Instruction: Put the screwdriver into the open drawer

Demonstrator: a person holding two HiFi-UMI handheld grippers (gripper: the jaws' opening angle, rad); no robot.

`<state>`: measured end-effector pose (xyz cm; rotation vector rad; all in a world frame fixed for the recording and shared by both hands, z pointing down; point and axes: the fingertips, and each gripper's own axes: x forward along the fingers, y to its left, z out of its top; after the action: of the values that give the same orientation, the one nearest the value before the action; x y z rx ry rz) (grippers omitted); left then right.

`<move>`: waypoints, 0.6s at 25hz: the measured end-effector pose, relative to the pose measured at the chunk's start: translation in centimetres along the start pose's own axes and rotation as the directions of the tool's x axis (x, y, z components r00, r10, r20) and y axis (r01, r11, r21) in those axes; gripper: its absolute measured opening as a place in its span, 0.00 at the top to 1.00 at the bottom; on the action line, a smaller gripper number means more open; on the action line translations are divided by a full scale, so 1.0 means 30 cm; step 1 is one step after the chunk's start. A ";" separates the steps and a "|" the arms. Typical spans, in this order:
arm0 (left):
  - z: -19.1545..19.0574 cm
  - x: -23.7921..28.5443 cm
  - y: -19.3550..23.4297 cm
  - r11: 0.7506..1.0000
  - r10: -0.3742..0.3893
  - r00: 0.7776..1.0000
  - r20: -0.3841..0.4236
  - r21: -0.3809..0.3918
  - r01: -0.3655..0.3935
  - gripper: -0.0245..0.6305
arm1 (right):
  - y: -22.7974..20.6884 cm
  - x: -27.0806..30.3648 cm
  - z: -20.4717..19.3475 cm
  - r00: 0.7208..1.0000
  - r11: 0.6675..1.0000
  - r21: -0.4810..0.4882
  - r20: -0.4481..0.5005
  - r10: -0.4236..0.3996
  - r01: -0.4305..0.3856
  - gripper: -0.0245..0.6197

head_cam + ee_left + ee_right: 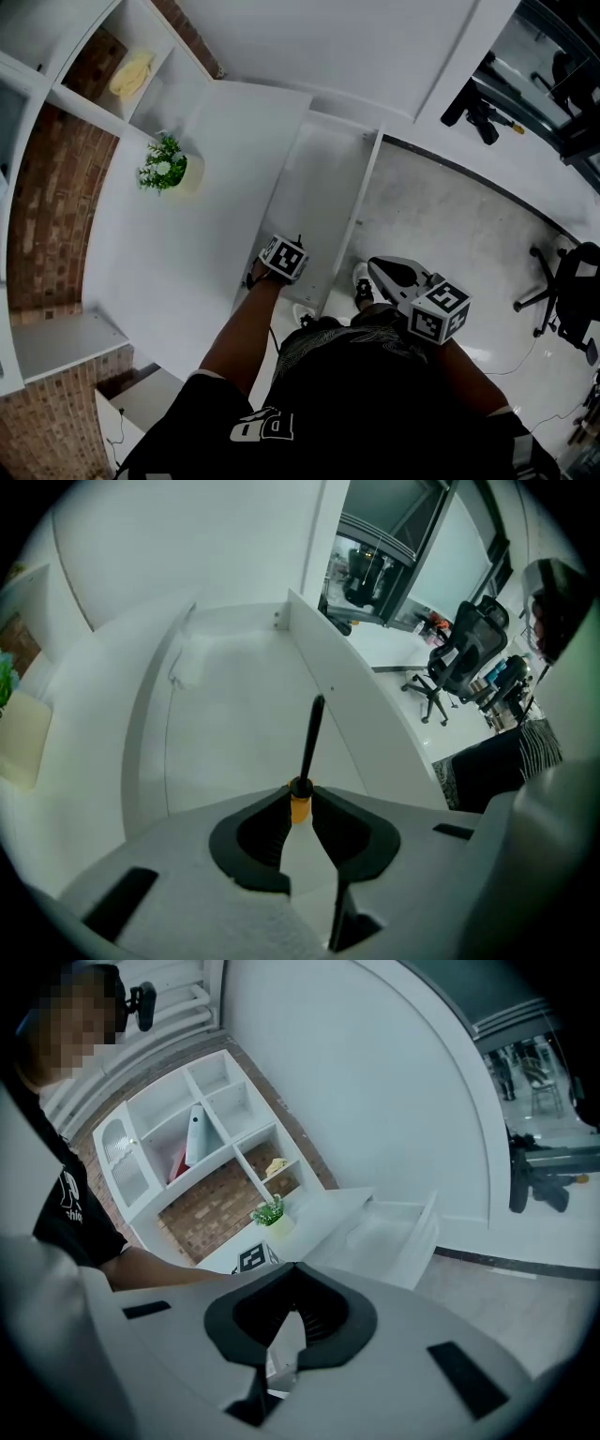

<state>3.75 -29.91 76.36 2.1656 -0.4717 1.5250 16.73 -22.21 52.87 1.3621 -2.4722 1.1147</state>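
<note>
a person stands over an open white drawer (323, 173) pulled out from a white bench (187, 253), with a gripper in each hand. the left gripper (302, 797) points steeply down into the drawer. its jaws are clamped on the screwdriver (310, 747), pinching it at the orange collar so the thin black shaft sticks out ahead, above the drawer's bare bottom. the right gripper (292, 1312) hangs off to the side above the floor (450, 216), its jaws drawn together at the tips with nothing between them.

the hold looks slight. only the jaw tips have the collar, so the tool could swivel or slip out. let go from too high, it would likely bounce or roll. the shaft sits near one side wall (347, 691) of the drawer, and a drift that way could knock the tip against it.

nothing lies in the drawer to block the way. a small potted plant (164, 169) stands on the bench well to the left, with shelves (89, 89) beyond it. an office chair (570, 292) is at the far right.
</note>
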 end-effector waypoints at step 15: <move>0.118 0.134 0.129 0.997 0.061 0.998 0.007 -0.056 -0.061 0.84 | -0.161 -0.009 -0.019 0.999 0.995 0.098 -0.024 -0.022 0.024 0.96</move>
<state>5.89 -35.18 79.76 2.1343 -0.5810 1.5168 20.46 -23.26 55.81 1.3912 -2.4087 1.2558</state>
